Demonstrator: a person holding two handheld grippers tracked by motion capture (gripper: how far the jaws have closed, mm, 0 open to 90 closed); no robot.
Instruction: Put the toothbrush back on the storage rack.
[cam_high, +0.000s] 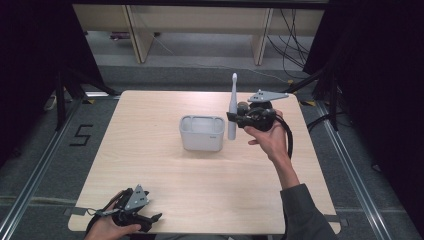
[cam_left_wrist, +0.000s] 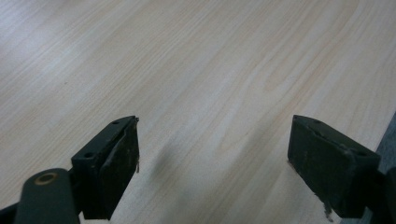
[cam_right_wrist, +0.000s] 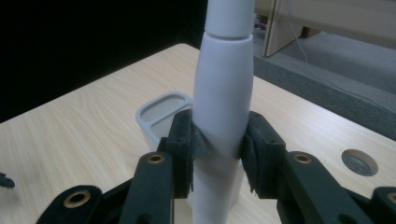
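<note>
Holding white toothbrush upright in right gripper, jaws clamped on handle, just right of grey holder | left gripper wide, idle at near table edge | likely next: shifting over compartment, lowering straight.

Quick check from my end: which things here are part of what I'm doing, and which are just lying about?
In the job:
- electric toothbrush, upright, clamped in the right gripper
- grey holder, beside it, likely its destination

Lying about:
- left gripper, open over bare table
- cables on the floor beyond
</note>
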